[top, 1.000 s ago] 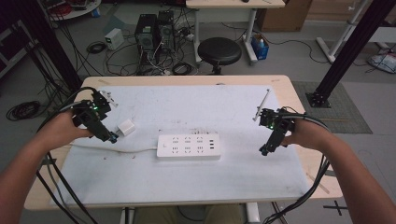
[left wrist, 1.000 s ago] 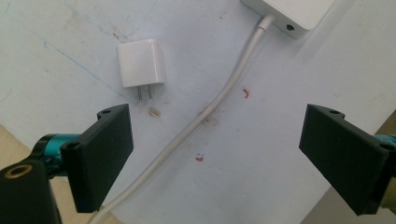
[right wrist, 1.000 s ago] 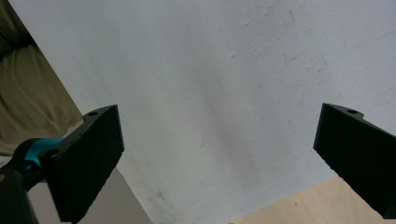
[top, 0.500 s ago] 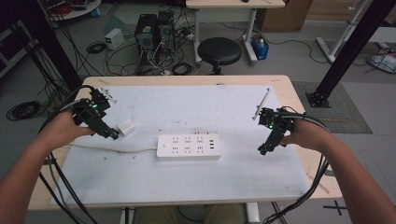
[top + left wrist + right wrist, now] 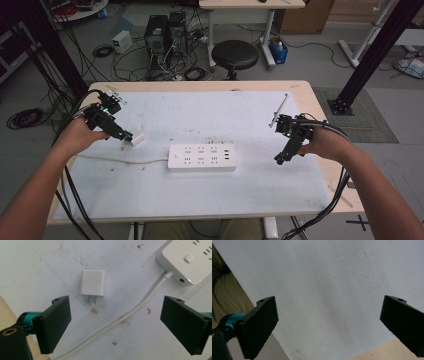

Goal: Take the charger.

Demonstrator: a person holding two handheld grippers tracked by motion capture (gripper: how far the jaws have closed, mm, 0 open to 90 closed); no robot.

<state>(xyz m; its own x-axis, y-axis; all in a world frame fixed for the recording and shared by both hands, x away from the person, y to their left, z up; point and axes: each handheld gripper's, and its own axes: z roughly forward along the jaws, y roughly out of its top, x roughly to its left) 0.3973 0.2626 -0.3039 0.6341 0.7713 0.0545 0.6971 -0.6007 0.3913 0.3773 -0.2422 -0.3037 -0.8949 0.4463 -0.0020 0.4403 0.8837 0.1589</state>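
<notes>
A small white plug adapter (image 5: 93,283) lies flat on the white table mat, its two prongs pointing toward my left gripper (image 5: 116,322), which is open just short of it with nothing between the jaws. From above, the adapter (image 5: 137,138) sits right at the tip of the left gripper (image 5: 125,135). A white power strip (image 5: 201,157) lies mid-table, its cable (image 5: 120,160) trailing left; a corner of the strip (image 5: 190,262) and the cable (image 5: 135,312) lie past the left jaws. My right gripper (image 5: 280,159) hovers open over bare mat (image 5: 332,290) at the right.
The white mat (image 5: 210,110) covers most of the wooden table (image 5: 320,100). A thin rod (image 5: 279,110) lies at the back right. Beyond the table stand a black stool (image 5: 235,54) and computer boxes (image 5: 165,32) with floor cables. A black frame post (image 5: 380,55) rises at right.
My left gripper has edged forward and right, closing in on the adapter. The right gripper has held its place.
</notes>
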